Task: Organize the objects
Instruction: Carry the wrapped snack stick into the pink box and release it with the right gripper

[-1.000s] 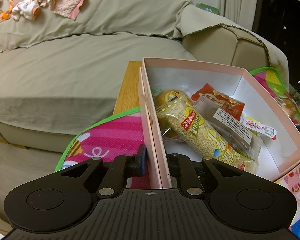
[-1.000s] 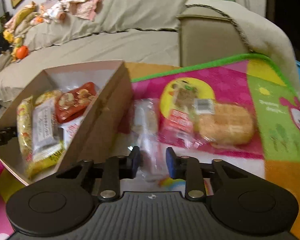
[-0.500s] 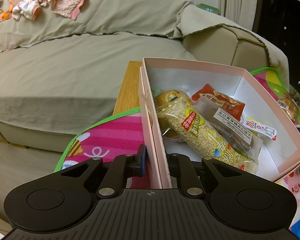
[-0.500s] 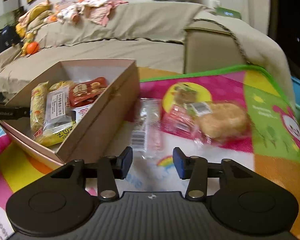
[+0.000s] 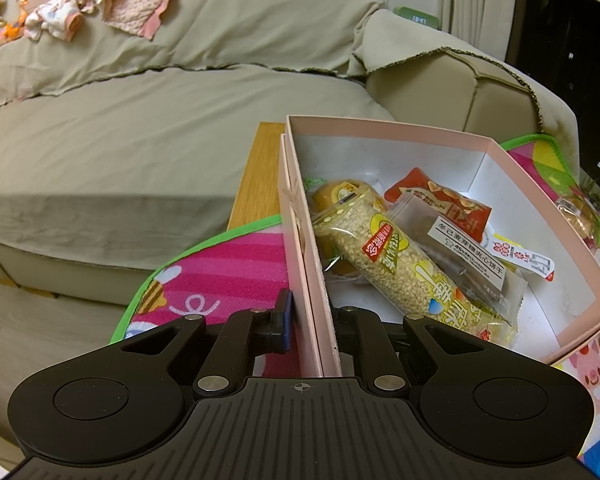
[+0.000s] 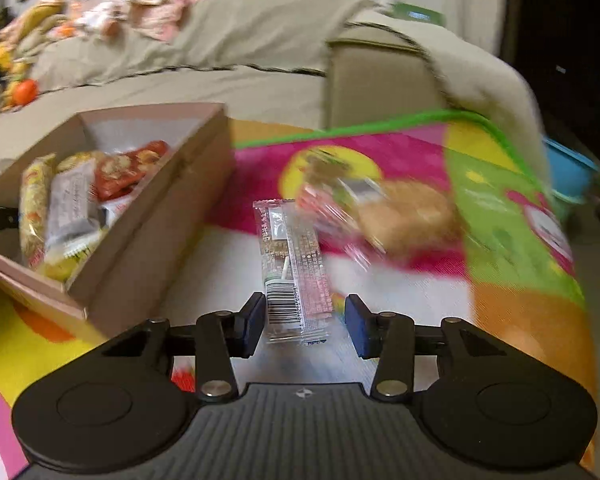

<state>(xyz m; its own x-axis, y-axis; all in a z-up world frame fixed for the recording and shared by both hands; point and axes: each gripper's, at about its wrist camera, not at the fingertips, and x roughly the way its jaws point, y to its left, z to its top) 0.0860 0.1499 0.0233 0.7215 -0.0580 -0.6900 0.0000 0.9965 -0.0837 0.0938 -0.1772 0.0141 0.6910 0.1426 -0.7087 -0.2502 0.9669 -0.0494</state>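
Now | left gripper (image 5: 309, 326) level, jaws clamping pink box (image 5: 306, 280) wall | right gripper (image 6: 306, 322) jaws parted around snack bar (image 6: 294, 268)

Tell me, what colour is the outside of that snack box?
Pale pink box, white inside; the left wrist view shows it best.

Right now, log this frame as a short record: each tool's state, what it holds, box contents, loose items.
left tool: shut on the pink box wall, one finger outside, one inside
right tool: open, around the near end of the clear snack bar, not gripping
box contents: sesame roll, red packet, biscuit pack
loose on play mat: snack bar, wrapped bun
image quality: right view blurred
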